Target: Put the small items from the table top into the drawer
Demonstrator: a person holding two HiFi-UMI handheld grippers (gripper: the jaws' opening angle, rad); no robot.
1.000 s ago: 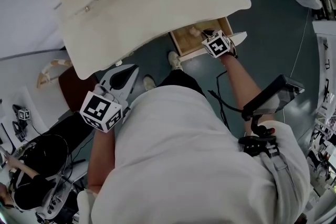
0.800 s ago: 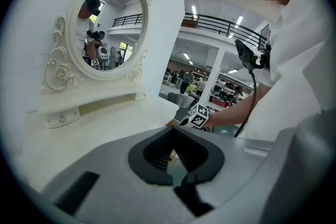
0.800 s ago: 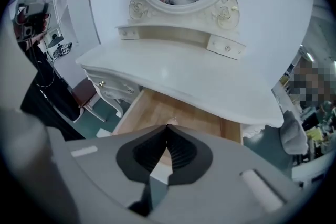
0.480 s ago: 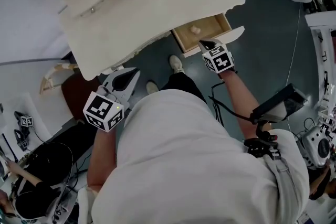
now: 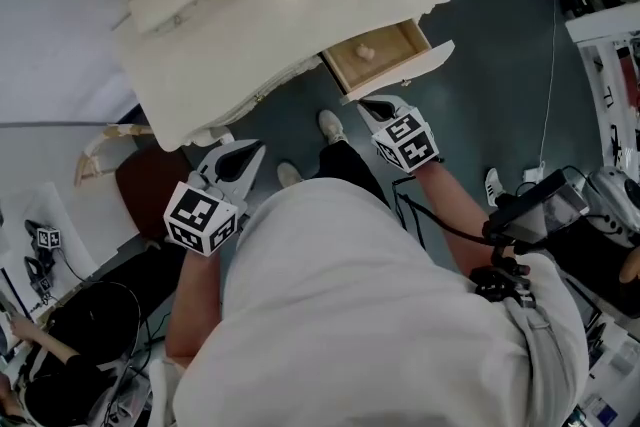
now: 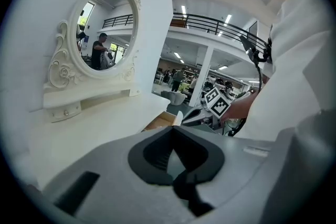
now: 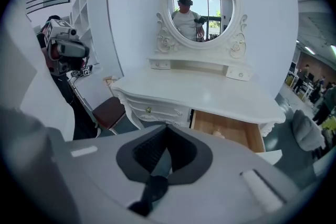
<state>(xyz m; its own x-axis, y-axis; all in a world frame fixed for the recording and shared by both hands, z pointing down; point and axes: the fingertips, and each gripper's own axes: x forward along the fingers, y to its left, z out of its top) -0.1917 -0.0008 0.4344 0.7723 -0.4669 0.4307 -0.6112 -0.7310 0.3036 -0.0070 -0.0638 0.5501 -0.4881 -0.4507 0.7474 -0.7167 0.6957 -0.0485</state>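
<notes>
The white dressing table [image 5: 270, 5] fills the top of the head view, and its top looks bare in the right gripper view. Its wooden drawer [image 5: 378, 56] stands pulled out at the right, with a small pale item [image 5: 366, 53] lying inside; the same drawer [image 7: 226, 131] and item [image 7: 218, 135] show in the right gripper view. My right gripper [image 5: 375, 105] hangs shut and empty just in front of the drawer, apart from it. My left gripper [image 5: 238, 158] is shut and empty below the table's front edge. Both jaw pairs [image 6: 172, 131] [image 7: 167, 128] meet with nothing between them.
An oval mirror [image 7: 198, 5] rises at the back of the table. A chair with a brown seat [image 5: 145, 185] stands left of the table. My feet [image 5: 331, 124] are on the dark floor below the drawer. A person sits among cables [image 5: 40, 355] at the lower left.
My right gripper has drawn back out of the drawer, up and toward me, leaving the small item inside. The left gripper has shifted a little along the table's front.
</notes>
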